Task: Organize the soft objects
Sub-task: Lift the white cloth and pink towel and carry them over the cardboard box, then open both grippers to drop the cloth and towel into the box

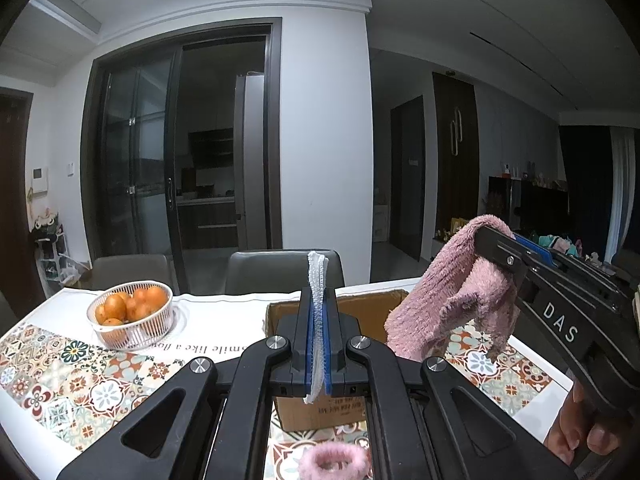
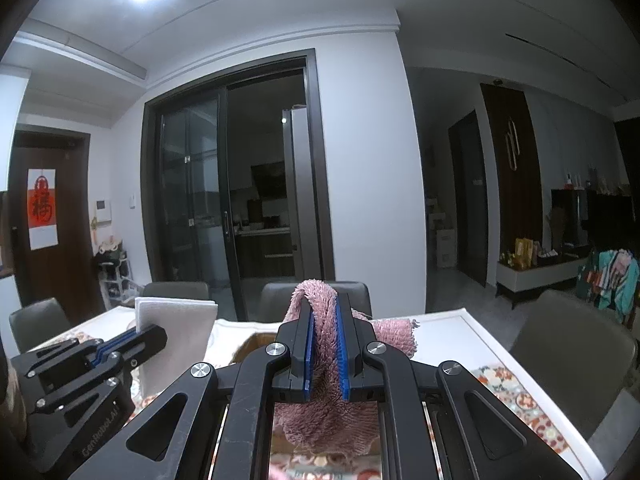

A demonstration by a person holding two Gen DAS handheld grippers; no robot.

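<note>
Up above the dining table, both grippers are clamped on soft things. The left gripper has its blue-padded fingers pressed together on a thin white cloth; from the left wrist view it shows as a textured edge standing up past the fingertips, while from the right wrist view the same cloth hangs as a flat white sheet beside that gripper.

The right gripper has its fingers closed on a pink fluffy towel, which loops over the fingertips and sags in a bunch beneath the jaws. In the left wrist view the towel droops from the right gripper over the right part of the table, its lower end near the open cardboard box. A person's hand holds that gripper's handle at the lower right.

The cardboard box sits on the patterned tile-print runner near the table's middle, directly beyond the left gripper. A pink fluffy hair tie lies on the runner at the near edge, below the left gripper's body. A white wire basket of oranges stands toward the table's left side, well apart from the box. Grey chairs line the far edge.
</note>
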